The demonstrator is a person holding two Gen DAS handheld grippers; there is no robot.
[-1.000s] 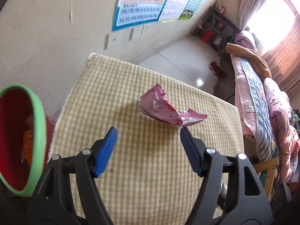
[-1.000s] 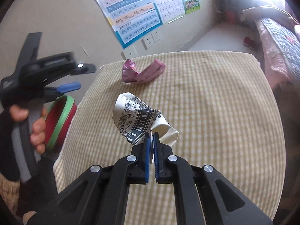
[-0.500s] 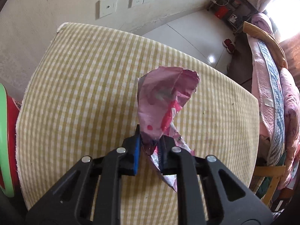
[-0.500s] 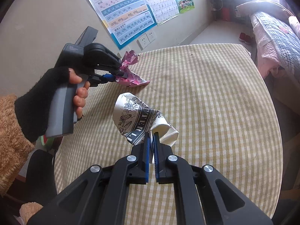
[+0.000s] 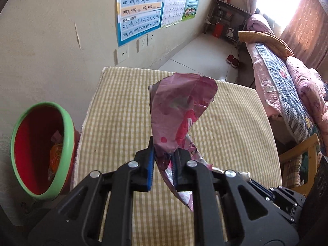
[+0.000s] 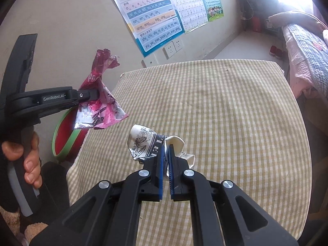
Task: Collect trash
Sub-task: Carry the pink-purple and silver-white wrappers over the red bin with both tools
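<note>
My left gripper (image 5: 163, 155) is shut on a crumpled pink wrapper (image 5: 180, 110) and holds it in the air above the table's left side. In the right wrist view the left gripper (image 6: 90, 95) and the pink wrapper (image 6: 100, 110) hang over the rim of the red bin (image 6: 63, 139). My right gripper (image 6: 166, 160) is shut on a crumpled white paper with black print (image 6: 147, 145), held just above the checked tablecloth (image 6: 215, 112). The red bin with a green rim (image 5: 41, 147) stands left of the table and holds some trash.
The wall with posters (image 5: 139, 10) and sockets (image 5: 146, 41) is behind the table. A bed with quilts (image 5: 287, 86) is on the right, and a wooden chair (image 5: 307, 155) stands by the table's right edge. A shelf (image 5: 225, 20) stands at the far corner.
My left gripper closed on the pink wrapper, lifted it off the table and moved it left toward the bin. The right gripper still holds the white paper in about the same place.
</note>
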